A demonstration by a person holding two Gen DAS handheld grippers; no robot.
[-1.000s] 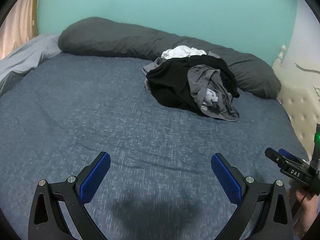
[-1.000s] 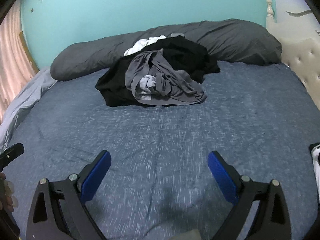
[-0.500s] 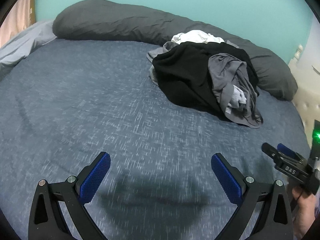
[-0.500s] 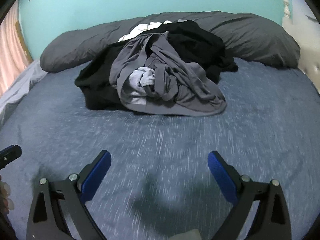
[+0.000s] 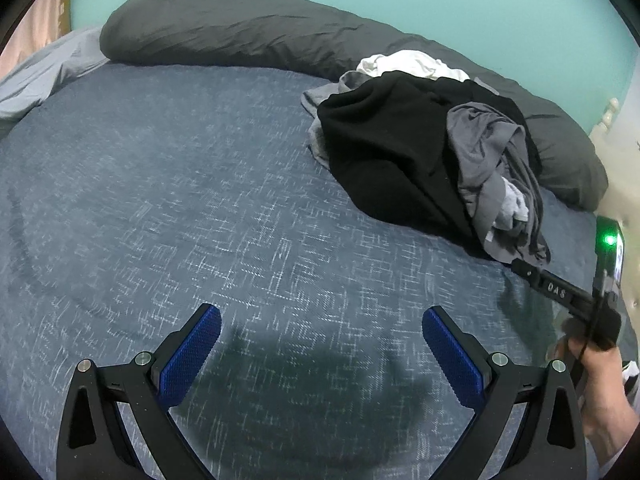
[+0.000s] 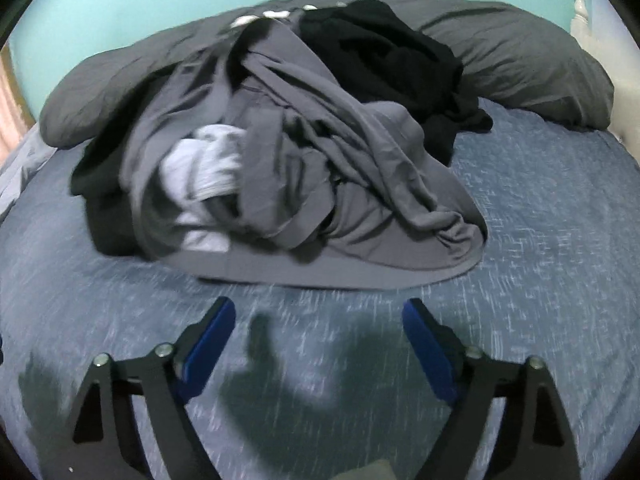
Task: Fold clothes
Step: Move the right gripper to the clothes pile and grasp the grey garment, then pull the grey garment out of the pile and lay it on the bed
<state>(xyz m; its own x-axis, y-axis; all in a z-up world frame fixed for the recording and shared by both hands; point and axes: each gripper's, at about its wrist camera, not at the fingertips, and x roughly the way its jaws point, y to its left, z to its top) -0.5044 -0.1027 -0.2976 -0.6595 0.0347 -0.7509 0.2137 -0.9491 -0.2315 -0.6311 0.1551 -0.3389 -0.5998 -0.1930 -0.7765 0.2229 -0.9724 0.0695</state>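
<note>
A heap of clothes lies on the blue bedspread [image 5: 160, 200]: a black garment [image 5: 384, 152], a grey garment [image 6: 320, 160] on top, a pale bundled piece [image 6: 208, 164] tucked in it, a white one [image 5: 412, 64] behind. My right gripper [image 6: 318, 320] hovers just short of the grey garment's front hem, jaws closing, nothing between them. The left gripper [image 5: 320, 332] stands open over bare bedspread, left of the heap. In the left wrist view the right gripper's tip [image 5: 556, 288] reaches toward the heap's near edge, held by a hand [image 5: 592, 372].
A long dark grey pillow [image 5: 240, 28] runs along the teal wall behind the heap. A light grey sheet [image 5: 44, 76] bunches at the far left. A cream tufted headboard [image 6: 628, 120] borders the bed on the right. Bedspread stretches left of the heap.
Both grippers have moved toward the heap and lower; it looms much larger in the right wrist view. The right jaws have narrowed slightly.
</note>
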